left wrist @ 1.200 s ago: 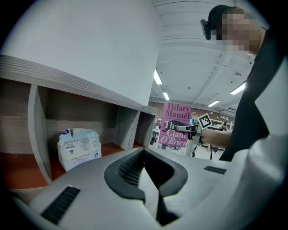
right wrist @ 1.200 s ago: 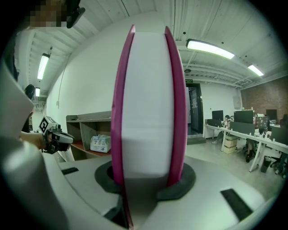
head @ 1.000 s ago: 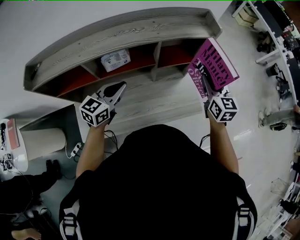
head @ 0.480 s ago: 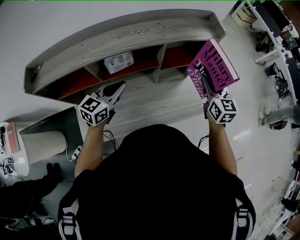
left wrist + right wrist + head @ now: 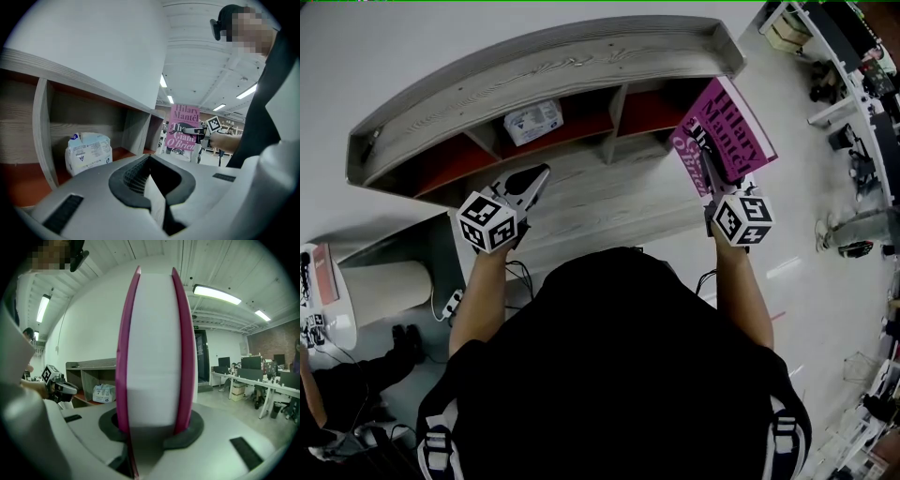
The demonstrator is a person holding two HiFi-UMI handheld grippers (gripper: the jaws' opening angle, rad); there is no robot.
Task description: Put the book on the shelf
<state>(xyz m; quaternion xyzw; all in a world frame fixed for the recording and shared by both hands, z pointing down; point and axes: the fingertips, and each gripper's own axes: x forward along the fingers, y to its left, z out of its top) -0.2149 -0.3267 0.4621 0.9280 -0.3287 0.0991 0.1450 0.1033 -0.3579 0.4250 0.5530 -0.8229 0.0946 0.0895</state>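
The magenta book (image 5: 724, 133) stands upright in my right gripper (image 5: 713, 178), whose jaws are shut on its lower edge. It hangs just in front of the right compartment (image 5: 652, 111) of the grey wooden shelf (image 5: 544, 66). In the right gripper view the book's white page edge (image 5: 154, 348) fills the middle, clamped between the pads. In the left gripper view the book's cover (image 5: 183, 133) shows off to the right. My left gripper (image 5: 534, 180) hovers before the middle of the shelf, its jaws (image 5: 152, 185) shut with nothing between them.
A white packet (image 5: 532, 121) lies in the middle compartment, also visible as a white packet (image 5: 89, 152) in the left gripper view. The shelf's inner floor is red. Desks and chairs (image 5: 853, 94) stand to the right. A white cylinder (image 5: 384, 281) and cables (image 5: 450, 300) lie lower left.
Hardly anything: the view shifts a little, and both grippers and the book stay about where they were.
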